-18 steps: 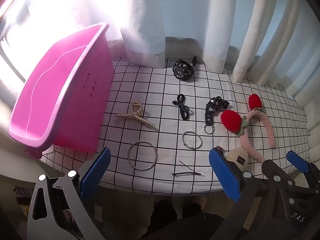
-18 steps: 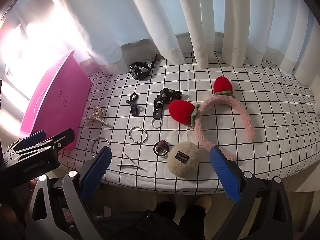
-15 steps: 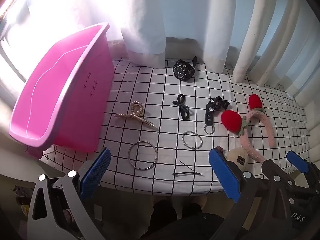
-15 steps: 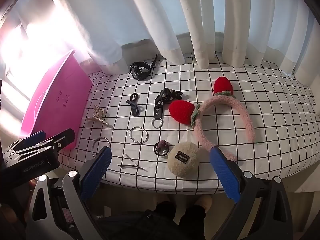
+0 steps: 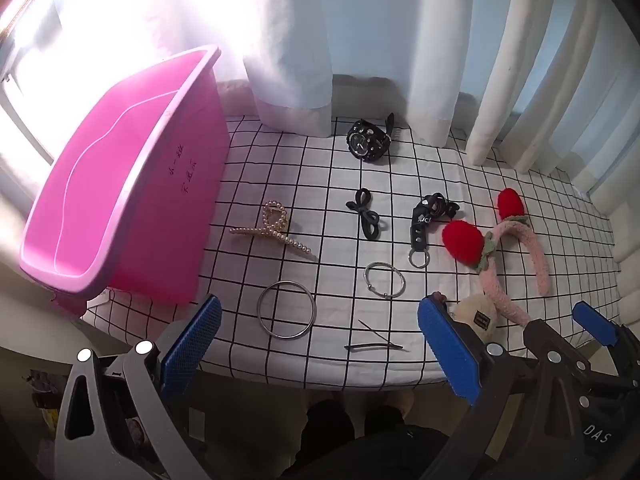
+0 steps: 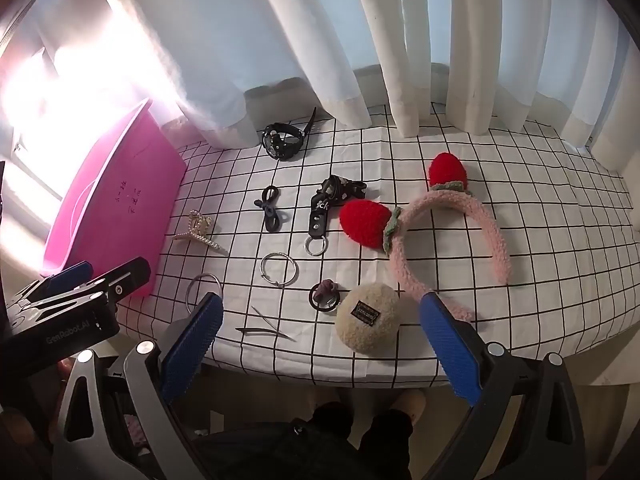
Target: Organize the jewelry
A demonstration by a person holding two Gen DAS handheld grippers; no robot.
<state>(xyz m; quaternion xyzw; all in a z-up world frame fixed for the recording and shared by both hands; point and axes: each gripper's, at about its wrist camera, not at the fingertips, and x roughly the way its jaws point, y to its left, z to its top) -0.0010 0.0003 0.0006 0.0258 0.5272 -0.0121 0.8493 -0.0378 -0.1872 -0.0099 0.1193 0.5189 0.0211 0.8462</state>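
Here, the left gripper [image 5: 320, 344] and right gripper [image 6: 320, 340] hover at the near edge of the checked tablecloth [image 6: 520, 312], both spread wide, gripping nothing. One pink bin [image 5: 120, 208] stands at the cloth's left edge. Spread across the cloth: one pearl hair claw [image 5: 272, 230], one black watch [image 5: 368, 144], one black hair tie [image 5: 366, 220], one black keychain strap [image 5: 424, 220], two metal rings [image 5: 286, 315] [image 5: 385, 280], two hairpins [image 6: 266, 326], one cream pom-pom [image 6: 368, 324] and one pink strawberry headband [image 6: 452, 236].

We see a pearl claw clip [image 5: 272, 227], two steel bangles [image 5: 286, 309] and a black watch [image 5: 367, 143] lying flat, spread apart, right of the pink bin [image 5: 120, 184].
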